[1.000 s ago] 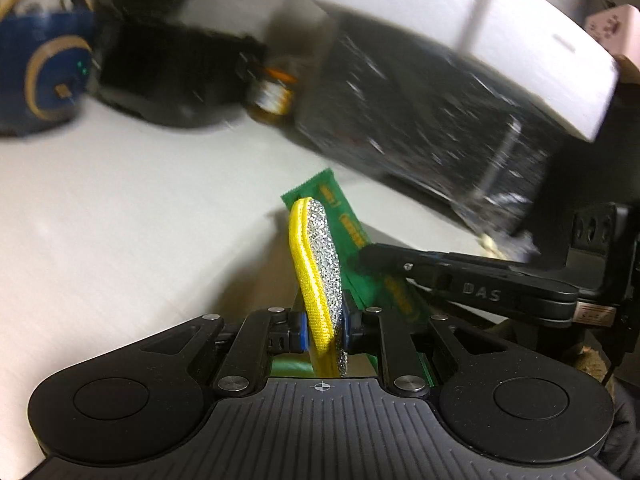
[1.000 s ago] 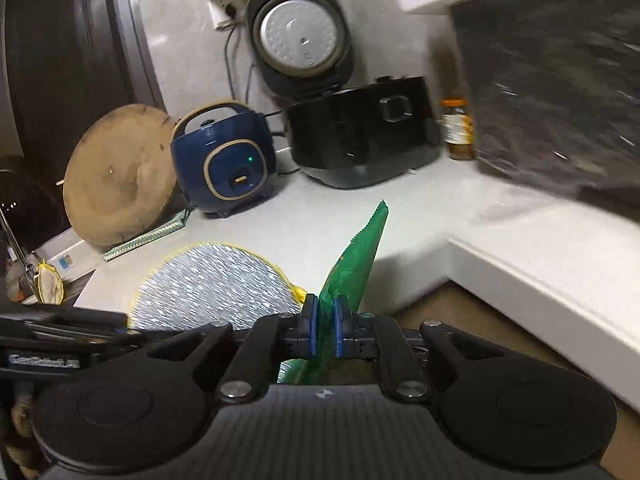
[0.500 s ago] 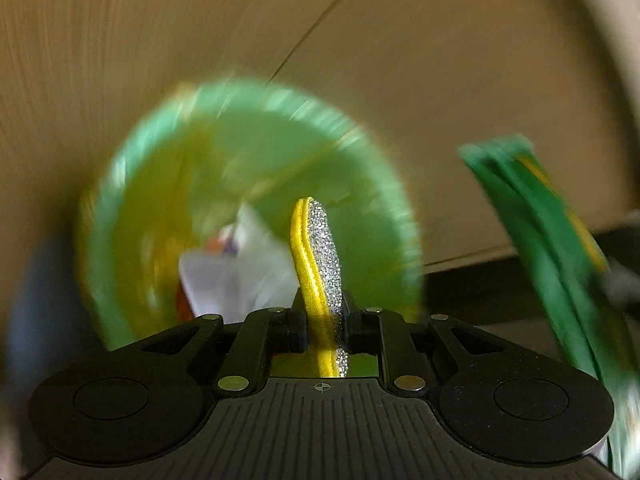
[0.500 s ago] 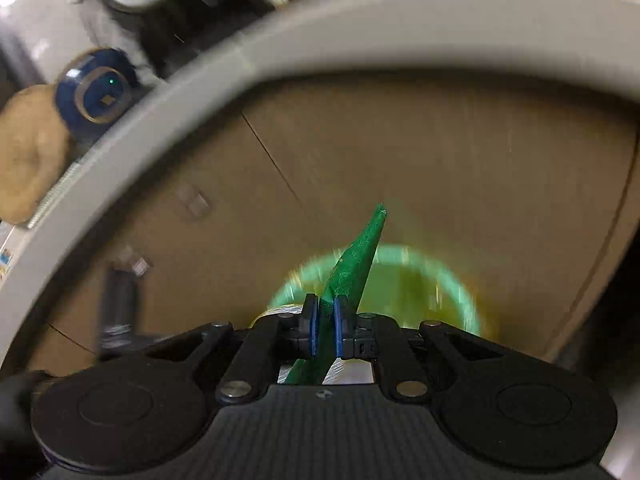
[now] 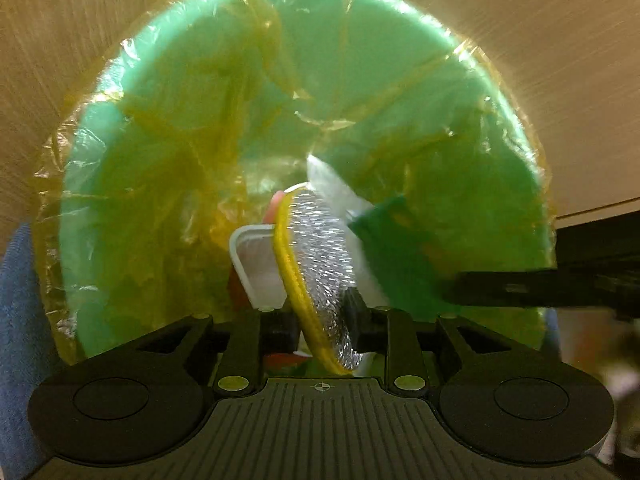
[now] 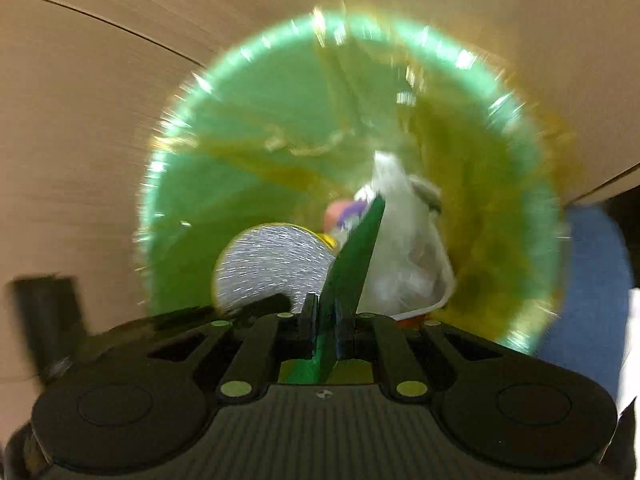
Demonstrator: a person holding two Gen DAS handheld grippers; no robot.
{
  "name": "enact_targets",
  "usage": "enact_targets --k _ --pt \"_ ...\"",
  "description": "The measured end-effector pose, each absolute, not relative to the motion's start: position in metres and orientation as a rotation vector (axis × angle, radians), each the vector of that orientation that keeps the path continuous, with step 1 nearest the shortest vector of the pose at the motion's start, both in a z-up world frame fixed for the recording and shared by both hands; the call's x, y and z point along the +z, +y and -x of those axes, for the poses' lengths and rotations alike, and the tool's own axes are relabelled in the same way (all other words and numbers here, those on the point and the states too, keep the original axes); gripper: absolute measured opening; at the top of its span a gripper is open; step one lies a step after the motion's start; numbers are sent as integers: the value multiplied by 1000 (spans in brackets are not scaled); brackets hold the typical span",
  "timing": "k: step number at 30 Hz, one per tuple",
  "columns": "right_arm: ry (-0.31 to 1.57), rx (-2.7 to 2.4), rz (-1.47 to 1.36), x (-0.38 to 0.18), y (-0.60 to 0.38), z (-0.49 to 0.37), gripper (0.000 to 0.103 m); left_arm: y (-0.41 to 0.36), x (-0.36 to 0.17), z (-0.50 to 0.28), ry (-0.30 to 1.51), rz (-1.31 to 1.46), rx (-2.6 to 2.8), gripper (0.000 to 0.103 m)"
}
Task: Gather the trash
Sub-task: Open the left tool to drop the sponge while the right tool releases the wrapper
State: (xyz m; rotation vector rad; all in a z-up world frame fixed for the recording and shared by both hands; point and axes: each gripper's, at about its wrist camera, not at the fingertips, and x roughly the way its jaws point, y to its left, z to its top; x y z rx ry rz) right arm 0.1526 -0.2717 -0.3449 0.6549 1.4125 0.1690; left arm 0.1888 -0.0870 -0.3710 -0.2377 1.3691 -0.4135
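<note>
Left gripper aimed down into the mouth of a green trash bin lined with a yellowish translucent bag, jaws parted a little, with a round silver foil lid edged in yellow leaning tilted in the gap; whether the fingers still pinch it, cannot tell. Right gripper likewise pointed into the bin, jaws closed tight on a green wrapper that stands on edge and rises up and to the right over the opening. Seen from the left wrist, the same green wrapper blurred at right, with the other tool's dark arm reaching in from the right edge. Seen from the right wrist, the foil lid just left of the wrapper, over the bin's interior. Inside the bin: a white plastic tray, a crumpled white plastic bag, something pink and something red, too blurred to name. Wood-grain cabinet front behind the bin. Blue fabric beside the bin at the frame edges.
</note>
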Motion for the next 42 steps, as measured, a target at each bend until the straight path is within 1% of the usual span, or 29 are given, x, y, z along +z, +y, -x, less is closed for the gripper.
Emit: enact_targets --k 3,6,8,11,14,20,21,22,25,28,30,32,36,38,42 --pt "1491 149 -679 -378 -258 -171 8 -82 -359 -191 1319 247 -420 26" --pt "1535 109 -637 -406 -246 -184 8 -76 -346 -198 1272 238 -403 25" --pt "1561 67 -631 -426 -242 -193 8 -73 -342 -203 1262 263 -403 23" --pt "1553 16 -626 -442 -246 -202 8 -71 -341 -209 1257 272 -407 18" --pt "1544 -25 -604 -447 -254 -204 8 -75 -347 -209 1286 254 -413 16" --pt "1519 27 -674 -430 -264 -188 8 -92 -364 -202 1390 215 -473 13" --pt "1505 47 -691 -425 -264 -185 9 -95 -367 -200 1407 202 -485 13" --pt "1486 69 -692 -418 -264 -182 12 -97 -369 -198 1417 190 -493 13" --pt "1457 81 -592 -401 -260 -178 12 -102 -371 -192 1434 162 -516 13" --pt "1452 64 -452 -393 -251 -173 15 -98 -362 -190 1413 166 -527 13" --pt "1461 58 -413 -392 -251 -171 17 -95 -352 -192 1393 184 -530 15" --pt "1465 61 -407 -393 -251 -168 17 -84 -332 -193 1341 205 -530 17" --pt "1463 71 -407 -400 -256 -166 20 -66 -300 -204 1187 220 -436 17" --pt "1464 70 -407 -402 -252 -164 21 -65 -298 -213 1152 184 -394 17" --pt "1455 90 -412 -395 -247 -160 21 -80 -318 -225 1184 79 -396 17"
